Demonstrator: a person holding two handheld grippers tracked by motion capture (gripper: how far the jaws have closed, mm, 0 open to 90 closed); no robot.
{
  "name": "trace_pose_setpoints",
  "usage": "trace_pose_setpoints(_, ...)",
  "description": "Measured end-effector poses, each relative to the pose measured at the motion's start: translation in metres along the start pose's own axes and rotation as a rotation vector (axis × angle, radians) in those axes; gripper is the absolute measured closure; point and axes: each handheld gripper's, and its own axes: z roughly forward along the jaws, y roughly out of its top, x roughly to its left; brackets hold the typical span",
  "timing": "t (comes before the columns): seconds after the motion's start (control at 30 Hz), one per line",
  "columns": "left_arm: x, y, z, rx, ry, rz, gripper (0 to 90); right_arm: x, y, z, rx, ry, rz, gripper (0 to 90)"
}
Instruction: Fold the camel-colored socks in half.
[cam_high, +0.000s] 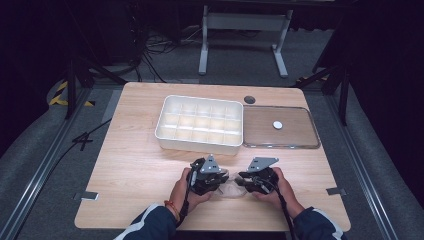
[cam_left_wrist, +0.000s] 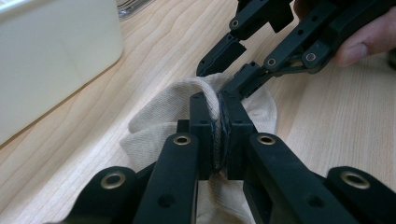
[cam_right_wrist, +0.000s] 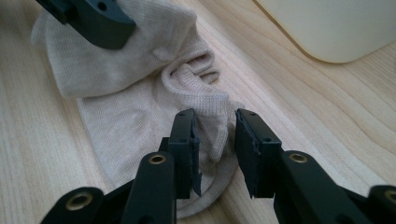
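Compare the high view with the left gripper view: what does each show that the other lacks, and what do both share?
High view alone: the whole table, the clear lid with a white disc on it, the divided inside of the white box, and both forearms.

Left gripper view alone: the left gripper with its jaws shut on a fold of the beige sock, and the right gripper with its jaws apart at the sock's far edge.

Shared: both grippers, the sock, the box and the wooden tabletop.
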Motion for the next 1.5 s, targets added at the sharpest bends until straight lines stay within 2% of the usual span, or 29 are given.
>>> trace_pose_setpoints(0.13, -0.004, 0.001, 0.007, 0.018, -0.003, 0.019, 84.9, 0.000, 0.000, 0.000, 0.002, -0.003, 0.003, 68.9)
trace_pose_setpoints(0.3, -0.005, 0.001, 0.012, 0.029, -0.008, 0.014, 81.7, 0.001, 0.000, 0.000, 0.001, -0.002, 0.003, 68.9)
trace_pose_setpoints(0.4, -0.004, 0.001, 0.013, 0.017, -0.004, 0.007, 76.7, 0.000, 0.000, 0.000, 0.001, 0.001, 0.004, 68.9)
trace_pose_setpoints(0.47, -0.003, 0.002, 0.010, -0.004, -0.009, -0.007, 71.5, 0.000, 0.000, 0.000, -0.001, 0.003, 0.002, 68.9)
trace_pose_setpoints(0.53, -0.003, 0.004, 0.007, -0.028, -0.021, -0.002, 67.8, 0.000, 0.000, 0.000, -0.001, 0.004, 0.002, 68.9)
trace_pose_setpoints(0.6, -0.004, 0.006, 0.004, -0.050, -0.020, -0.002, 60.8, 0.000, 0.000, 0.000, -0.001, 0.005, 0.002, 68.9)
trace_pose_setpoints(0.63, -0.005, 0.007, 0.001, -0.061, -0.013, -0.001, 60.8, 0.000, 0.000, 0.000, -0.001, 0.005, 0.002, 68.9)
trace_pose_setpoints(0.67, -0.005, 0.009, -0.004, -0.078, -0.016, 0.009, 58.2, 0.000, 0.000, 0.000, -0.001, 0.005, 0.003, 68.9)
trace_pose_setpoints(0.77, -0.001, 0.014, -0.022, -0.128, -0.018, 0.003, 53.6, 0.000, 0.000, 0.000, -0.002, 0.005, 0.001, 68.9)
trace_pose_setpoints(0.93, 0.001, 0.009, -0.041, -0.083, -0.009, 0.002, 48.9, 0.000, -0.001, 0.000, -0.001, 0.008, 0.008, 68.9)
trace_pose_setpoints(1.03, -0.001, 0.000, -0.044, -0.048, -0.013, 0.009, 51.7, 0.000, -0.001, 0.000, -0.001, 0.008, 0.008, 68.9)
trace_pose_setpoints(1.13, -0.002, -0.012, -0.040, 0.023, -0.014, 0.042, 56.0, 0.000, 0.000, 0.000, 0.000, 0.007, 0.006, 68.9)
trace_pose_setpoints(1.27, -0.001, -0.019, -0.027, 0.062, -0.011, 0.034, 58.6, 0.000, 0.000, 0.000, 0.002, 0.005, 0.008, 68.9)
trace_pose_setpoints(1.33, -0.002, -0.020, -0.021, 0.085, -0.005, 0.062, 59.1, 0.000, 0.000, 0.000, 0.003, 0.006, 0.008, 68.9)
trace_pose_setpoints(1.4, -0.003, -0.021, -0.019, 0.092, -0.006, 0.068, 60.0, 0.000, 0.000, 0.000, 0.002, 0.006, 0.008, 68.9)
trace_pose_setpoints(1.43, -0.003, -0.022, -0.014, 0.109, -0.003, 0.088, 66.2, 0.000, -0.001, 0.000, 0.000, 0.008, 0.007, 68.9)
trace_pose_setpoints(1.5, -0.002, -0.022, -0.011, 0.121, 0.003, 0.093, 73.3, 0.000, -0.001, 0.000, -0.001, 0.009, 0.010, 68.9)
